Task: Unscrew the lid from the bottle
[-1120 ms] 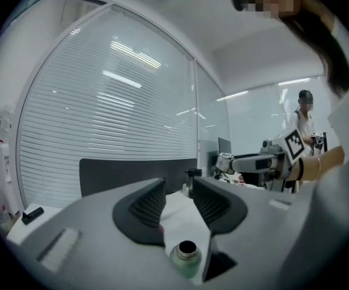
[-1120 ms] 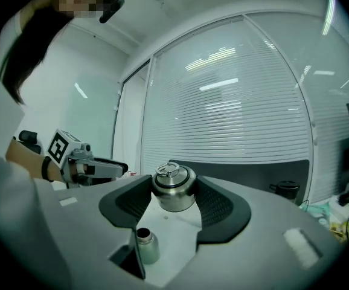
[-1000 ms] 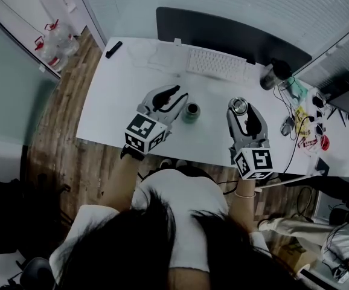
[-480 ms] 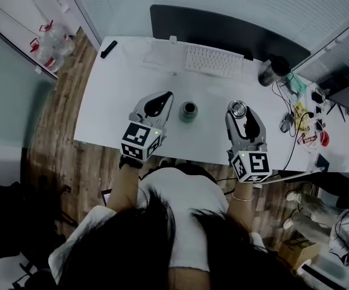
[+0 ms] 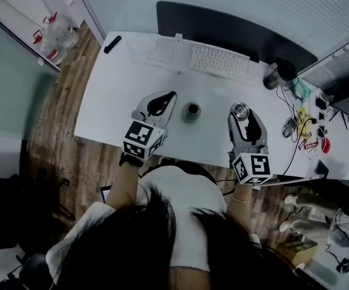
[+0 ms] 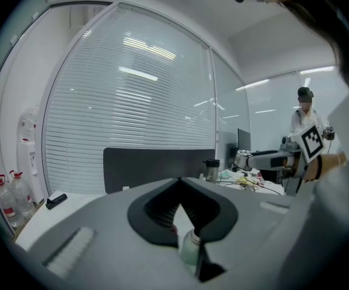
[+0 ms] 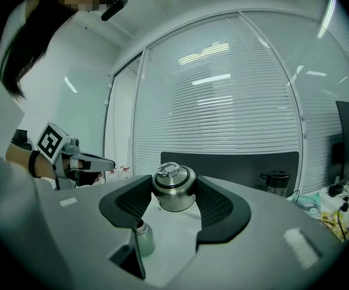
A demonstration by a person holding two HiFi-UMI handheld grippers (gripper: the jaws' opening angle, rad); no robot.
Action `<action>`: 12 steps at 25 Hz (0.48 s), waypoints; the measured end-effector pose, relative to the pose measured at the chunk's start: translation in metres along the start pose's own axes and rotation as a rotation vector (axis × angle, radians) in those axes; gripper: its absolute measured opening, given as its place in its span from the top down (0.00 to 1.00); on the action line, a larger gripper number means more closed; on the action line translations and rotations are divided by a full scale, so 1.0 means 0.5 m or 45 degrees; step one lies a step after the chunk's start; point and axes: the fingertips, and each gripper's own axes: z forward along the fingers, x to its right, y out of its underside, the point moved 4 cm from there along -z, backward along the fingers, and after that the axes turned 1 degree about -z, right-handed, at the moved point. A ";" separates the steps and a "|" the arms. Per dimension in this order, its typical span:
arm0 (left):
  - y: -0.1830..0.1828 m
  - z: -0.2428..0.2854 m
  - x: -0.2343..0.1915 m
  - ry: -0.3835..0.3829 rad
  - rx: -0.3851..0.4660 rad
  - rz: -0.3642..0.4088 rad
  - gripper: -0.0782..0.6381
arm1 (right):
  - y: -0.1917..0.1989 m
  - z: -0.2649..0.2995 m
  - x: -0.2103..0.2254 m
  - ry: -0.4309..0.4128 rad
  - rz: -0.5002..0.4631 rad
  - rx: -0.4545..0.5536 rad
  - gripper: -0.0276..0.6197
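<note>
The green bottle (image 5: 191, 110) stands upright and lidless on the white table (image 5: 114, 89), between the two grippers. My left gripper (image 5: 169, 96) is just left of it, apart from it, jaws shut with nothing in them. In the left gripper view the closed tips (image 6: 179, 181) meet above the bottle (image 6: 190, 248). My right gripper (image 5: 240, 110) hangs to the bottle's right, shut on the round steel lid (image 5: 240, 108). In the right gripper view the lid (image 7: 173, 192) sits clamped between both pads, with the bottle (image 7: 143, 237) lower left.
A keyboard (image 5: 219, 61) and a dark monitor (image 5: 223, 32) lie at the table's far side. A black tumbler (image 5: 275, 74) stands far right, beside cables and small clutter (image 5: 307, 125). A black remote (image 5: 112, 43) lies at the far left corner. Water jugs (image 5: 54, 41) stand on the floor.
My left gripper has let go of the bottle, closed its jaws and drawn back to the left. The right gripper keeps the lid and has barely moved.
</note>
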 end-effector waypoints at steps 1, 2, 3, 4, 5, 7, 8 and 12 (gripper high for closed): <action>0.000 0.000 -0.001 -0.001 -0.001 0.001 0.81 | 0.001 0.001 -0.001 -0.002 0.003 -0.001 0.60; 0.001 0.000 -0.003 -0.002 -0.002 0.002 0.81 | 0.003 0.003 -0.002 -0.004 0.005 -0.002 0.60; 0.001 0.000 -0.004 -0.003 -0.002 0.001 0.81 | 0.004 0.003 -0.001 -0.005 0.008 -0.004 0.60; 0.002 0.000 -0.005 -0.005 -0.002 -0.001 0.81 | 0.006 0.004 0.000 -0.006 0.011 -0.006 0.60; 0.002 0.000 -0.005 -0.006 -0.002 -0.002 0.81 | 0.008 0.004 0.001 -0.007 0.015 -0.008 0.60; 0.002 0.002 -0.005 -0.007 -0.002 -0.003 0.81 | 0.010 0.006 0.004 -0.009 0.020 -0.010 0.60; 0.003 0.003 -0.005 -0.008 -0.003 -0.003 0.81 | 0.010 0.007 0.005 -0.011 0.022 -0.011 0.60; 0.004 0.004 -0.005 -0.008 -0.008 -0.006 0.81 | 0.011 0.010 0.004 -0.020 0.024 -0.015 0.60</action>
